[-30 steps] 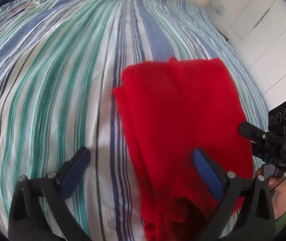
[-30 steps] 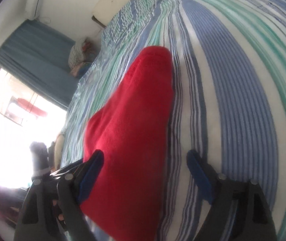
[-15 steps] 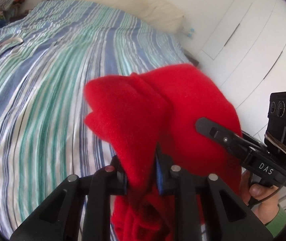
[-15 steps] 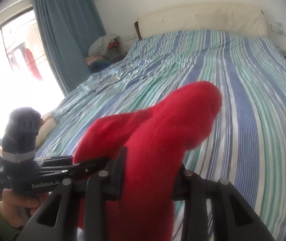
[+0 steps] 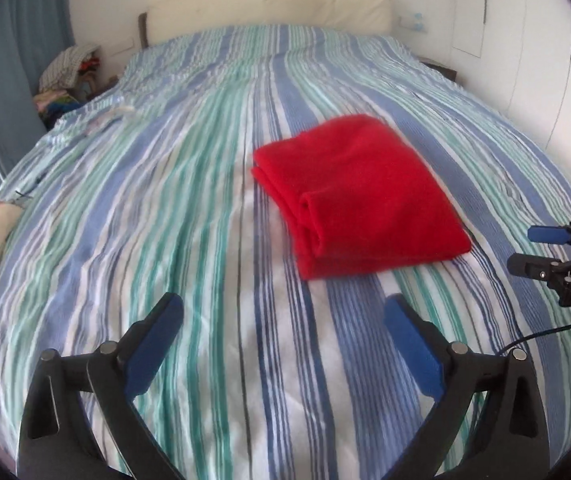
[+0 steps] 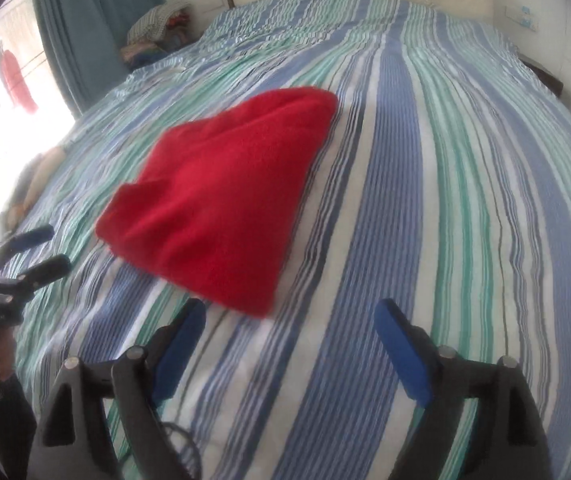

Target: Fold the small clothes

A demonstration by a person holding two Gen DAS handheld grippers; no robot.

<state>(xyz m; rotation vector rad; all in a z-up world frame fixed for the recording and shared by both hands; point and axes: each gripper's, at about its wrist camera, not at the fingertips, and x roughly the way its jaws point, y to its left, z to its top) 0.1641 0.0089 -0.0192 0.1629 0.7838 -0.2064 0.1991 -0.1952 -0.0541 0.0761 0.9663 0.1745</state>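
A red garment (image 5: 361, 196) lies folded in a compact stack on the striped bedspread (image 5: 165, 208); it also shows in the right wrist view (image 6: 221, 196). My left gripper (image 5: 283, 308) is open and empty, hovering just short of the garment's near edge. My right gripper (image 6: 289, 312) is open and empty, close to the garment's near corner. The right gripper also shows at the right edge of the left wrist view (image 5: 533, 250), and the left gripper at the left edge of the right wrist view (image 6: 45, 248).
A cream headboard cushion (image 5: 269, 6) stands at the far end of the bed. A pile of clothes (image 5: 67, 76) sits at the far left by a blue curtain (image 6: 85, 32). White wardrobe doors (image 5: 525, 40) stand to the right.
Both grippers shut on the red garment, lifted and folded it over, then let go. Now it lies folded on the bed and both grippers are open and drawn back.
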